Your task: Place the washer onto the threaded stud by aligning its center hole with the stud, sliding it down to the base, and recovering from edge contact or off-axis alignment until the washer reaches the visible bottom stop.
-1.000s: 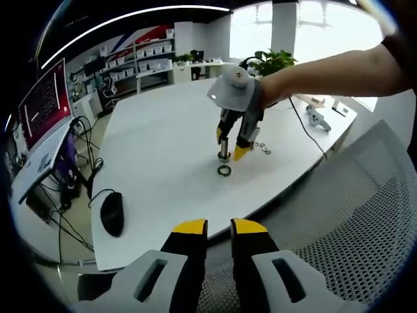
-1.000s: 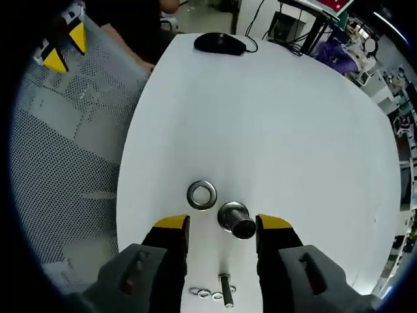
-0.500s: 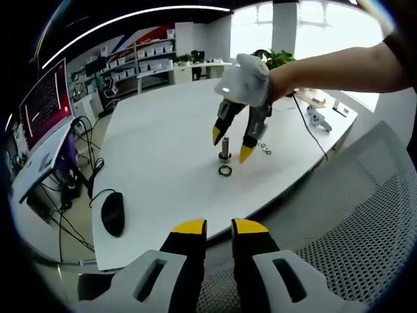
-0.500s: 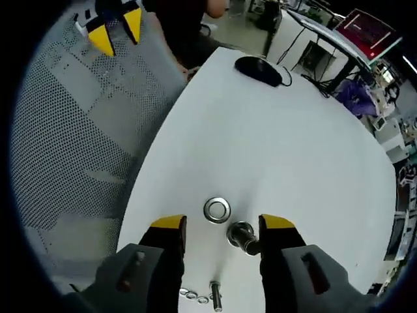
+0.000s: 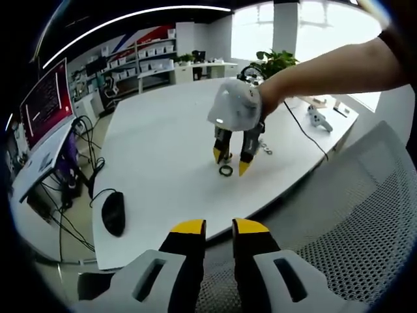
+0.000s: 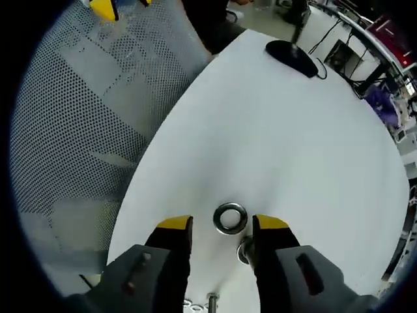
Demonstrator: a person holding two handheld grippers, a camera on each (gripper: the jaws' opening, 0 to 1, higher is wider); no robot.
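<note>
Right gripper [image 6: 221, 225] spread wide, empty, jaws either side of the washer [image 6: 230, 218] flat on the table [image 6: 287, 143], threaded stud [image 6: 245, 248] just beside the washer; left gripper [image 5: 218, 227] nearly closed, empty

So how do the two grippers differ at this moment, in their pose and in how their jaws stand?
The right gripper is over the white table, its jaws open on either side of the washer; the left gripper is away from the table, over a mesh chair. The right gripper's jaws stand well apart, while the left gripper's jaws are nearly together, with only a narrow gap. Both have yellow tips, and both hold nothing.
</note>
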